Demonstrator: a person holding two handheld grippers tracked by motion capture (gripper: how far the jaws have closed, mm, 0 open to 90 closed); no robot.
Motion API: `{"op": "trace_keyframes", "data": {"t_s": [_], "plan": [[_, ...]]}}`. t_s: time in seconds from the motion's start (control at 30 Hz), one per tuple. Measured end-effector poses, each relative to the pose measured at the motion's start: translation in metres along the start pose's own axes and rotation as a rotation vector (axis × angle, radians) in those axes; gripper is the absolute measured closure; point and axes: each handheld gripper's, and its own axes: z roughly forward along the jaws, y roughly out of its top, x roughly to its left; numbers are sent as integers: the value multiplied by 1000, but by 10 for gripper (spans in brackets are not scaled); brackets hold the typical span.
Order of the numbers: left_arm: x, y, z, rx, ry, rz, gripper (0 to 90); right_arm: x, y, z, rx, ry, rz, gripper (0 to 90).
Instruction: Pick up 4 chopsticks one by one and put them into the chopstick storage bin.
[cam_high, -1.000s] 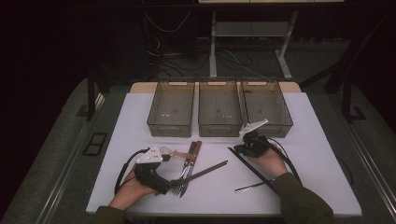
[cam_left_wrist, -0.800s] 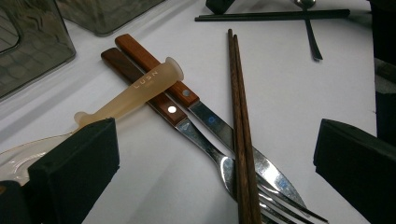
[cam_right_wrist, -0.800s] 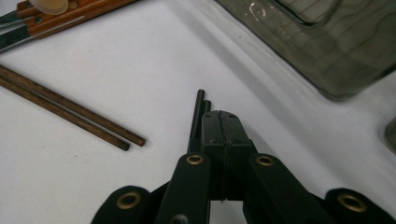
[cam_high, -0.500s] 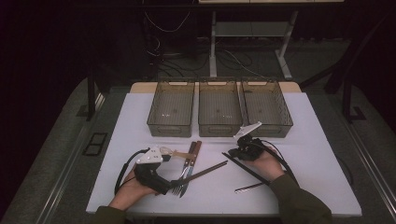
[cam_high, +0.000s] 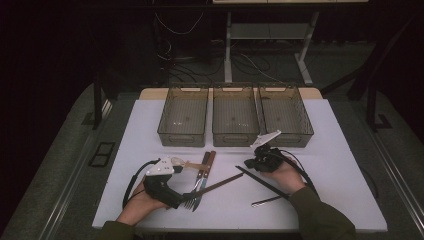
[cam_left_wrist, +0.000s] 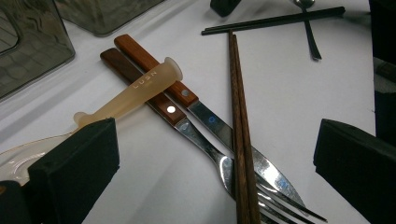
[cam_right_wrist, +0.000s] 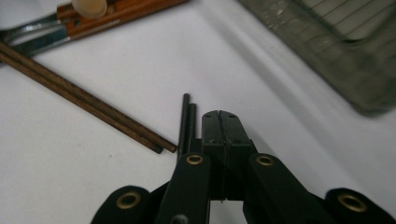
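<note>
Right gripper (cam_high: 251, 163) has its jaws pressed together, empty, touching the black chopsticks (cam_high: 262, 181) mid-table toward the near edge. Left gripper (cam_high: 186, 197) sits wide open over the fork (cam_left_wrist: 219, 161) and brown chopsticks (cam_left_wrist: 242, 135).

Black tool (cam_right_wrist: 223, 122), brass rivets, olive sleeves

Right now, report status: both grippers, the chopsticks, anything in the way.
Left gripper open over the fork and brown chopsticks. Right gripper shut, empty, beside the black chopsticks. Black chopsticks lie across a spoon.
</note>
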Motion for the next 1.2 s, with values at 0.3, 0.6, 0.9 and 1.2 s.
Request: {"op": "trace_keyframes", "data": {"t_s": [0.3, 0.6, 0.9, 1.2], "plan": [[-1, -1, 0, -4, -3, 3, 0, -13, -17, -52, -116, 30, 64, 683], [-2, -2, 0, -3, -7, 2, 0, -7, -43, -80, -142, -9, 45, 541], [-3, -3, 0, -3, -12, -2, 0, 10, -75, -87, -97, -29, 19, 501], [-4, -4, 1, 7, -14, 1, 0, 19, -95, -90, -50, -29, 8, 614]]}}
